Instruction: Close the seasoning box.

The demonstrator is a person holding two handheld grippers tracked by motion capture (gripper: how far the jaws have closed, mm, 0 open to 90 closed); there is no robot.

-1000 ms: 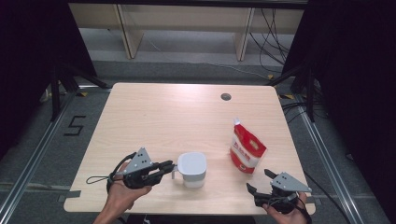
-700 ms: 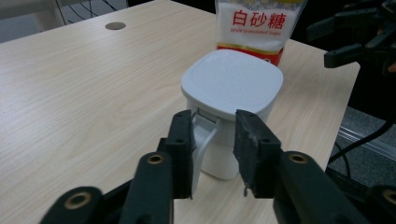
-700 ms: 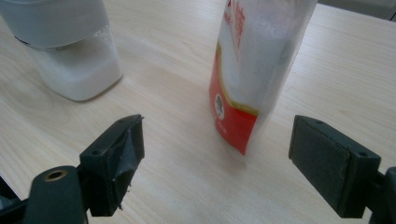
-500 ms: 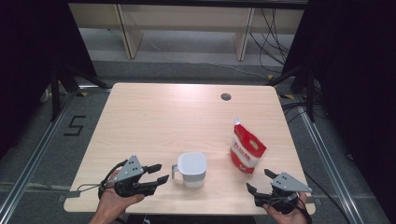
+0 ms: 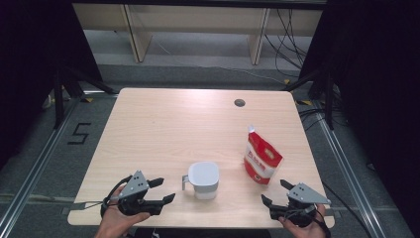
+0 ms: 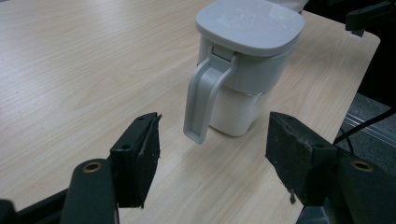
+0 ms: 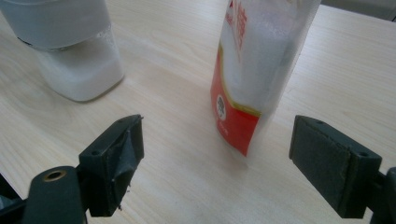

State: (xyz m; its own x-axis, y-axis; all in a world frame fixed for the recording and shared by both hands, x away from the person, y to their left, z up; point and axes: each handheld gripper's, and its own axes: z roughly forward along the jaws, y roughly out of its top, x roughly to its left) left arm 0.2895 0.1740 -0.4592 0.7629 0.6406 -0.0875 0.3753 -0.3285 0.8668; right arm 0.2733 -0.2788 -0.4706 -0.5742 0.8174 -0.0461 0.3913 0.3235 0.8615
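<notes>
A pale wood-grain bench in a dark room with cables on the floor behind: both tools rest at its near edge.

Near left, the left hand-held gripper has just been opening; its jaws stand apart with nothing between them, aimed at the handle of the white lidded plastic jug just right of it. Near right, the right hand-held gripper also gapes empty, facing the red-and-white stand-up pouch slightly farther off. This looks like the jug having been let go; next, probably, a forward reach to clamp the pouch without tipping it.
</notes>
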